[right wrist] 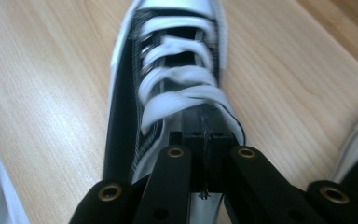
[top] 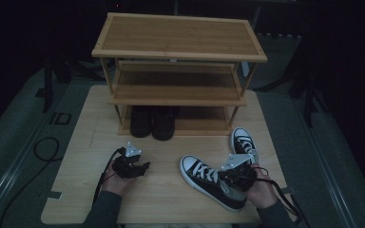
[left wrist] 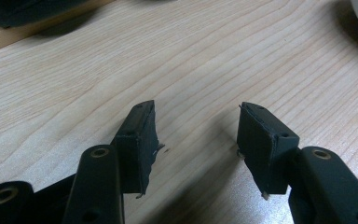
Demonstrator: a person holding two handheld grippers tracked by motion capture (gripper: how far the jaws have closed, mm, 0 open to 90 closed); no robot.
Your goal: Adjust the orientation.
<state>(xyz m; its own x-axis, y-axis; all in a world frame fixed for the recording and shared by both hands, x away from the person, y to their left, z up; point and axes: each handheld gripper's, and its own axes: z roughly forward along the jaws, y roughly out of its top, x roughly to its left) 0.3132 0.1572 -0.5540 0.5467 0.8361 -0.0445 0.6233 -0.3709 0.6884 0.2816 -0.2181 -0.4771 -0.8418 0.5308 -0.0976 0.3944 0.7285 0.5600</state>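
A black high-top sneaker (top: 204, 175) with white laces and a white toe cap lies on the wooden table (top: 83, 142), toe pointing toward the left. My right gripper (top: 235, 176) sits at its ankle opening. In the right gripper view the jaws (right wrist: 205, 140) are pressed together on the top of the tongue, just behind the laces of the sneaker (right wrist: 168, 93). The matching second sneaker (top: 244, 141) lies just beyond it to the right. My left gripper (top: 140, 167) rests low over bare wood at the left, and its jaws (left wrist: 196, 135) stand open with nothing between them.
A three-tier bamboo shoe rack (top: 178, 52) stands at the back of the table. A pair of black shoes (top: 152, 122) sits on its bottom shelf, left of middle. A black cable (top: 45, 149) lies on the floor at the left.
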